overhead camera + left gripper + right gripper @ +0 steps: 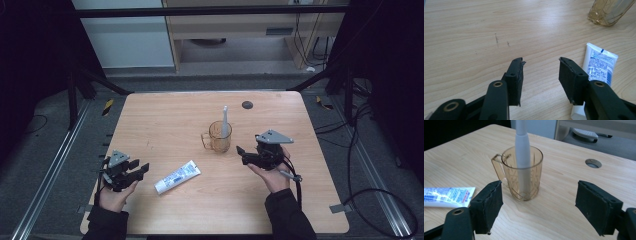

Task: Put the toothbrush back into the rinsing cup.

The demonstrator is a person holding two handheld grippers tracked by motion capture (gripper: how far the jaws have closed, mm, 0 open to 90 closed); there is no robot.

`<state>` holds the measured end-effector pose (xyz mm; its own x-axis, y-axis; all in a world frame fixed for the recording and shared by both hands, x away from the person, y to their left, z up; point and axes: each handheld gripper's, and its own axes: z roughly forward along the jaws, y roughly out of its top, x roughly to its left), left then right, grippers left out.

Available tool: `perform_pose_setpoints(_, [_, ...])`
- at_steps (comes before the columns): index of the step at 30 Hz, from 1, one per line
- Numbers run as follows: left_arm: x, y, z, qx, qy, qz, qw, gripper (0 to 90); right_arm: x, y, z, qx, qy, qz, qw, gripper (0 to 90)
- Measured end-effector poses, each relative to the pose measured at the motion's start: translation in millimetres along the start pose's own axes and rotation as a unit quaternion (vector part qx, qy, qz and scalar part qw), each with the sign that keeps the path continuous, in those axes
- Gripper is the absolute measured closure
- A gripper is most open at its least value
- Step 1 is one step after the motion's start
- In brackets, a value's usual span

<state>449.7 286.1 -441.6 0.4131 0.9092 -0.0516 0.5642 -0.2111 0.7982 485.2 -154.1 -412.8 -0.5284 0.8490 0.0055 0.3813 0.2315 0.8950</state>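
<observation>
Tongs (537, 205) apart; toothbrush (522, 152) top cut off

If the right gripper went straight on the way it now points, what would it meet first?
Most likely the amber cup with the white toothbrush standing in it. The cup sits just ahead of the right gripper, a little left of centre between its open jaws, with bare table in between.

Lab: framed rig (200, 11), trailing cables (370, 190)
</observation>
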Motion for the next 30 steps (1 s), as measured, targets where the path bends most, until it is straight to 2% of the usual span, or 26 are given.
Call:
perform_pose_setpoints(4, [-2.3,2.5,-1.9,0.002,-0.008,0.004,1.0000,56.6,-7.9,-9.3,-6.7,0.009,-0.005,0.002,0.9999,22.9])
perform_pose_setpoints(6, [-3.8,3.2,-2.4,0.003,-0.013,0.006,0.9999,57.7,-11.4,-14.1,-9.6,0.012,-0.003,0.010,0.9999,22.9])
perform_pose_setpoints(17, [-11.3,5.7,-3.0,0.017,-0.035,0.020,0.9990,66.6,-23.0,-38.2,-24.0,0.041,-0.019,0.007,0.9989,23.9])
perform_pose_setpoints(30, [-20.5,2.3,9.3,0.063,-0.055,0.048,0.9953,79.2,-33.1,-58.5,-43.3,0.053,-0.030,0.025,0.9978,25.1])
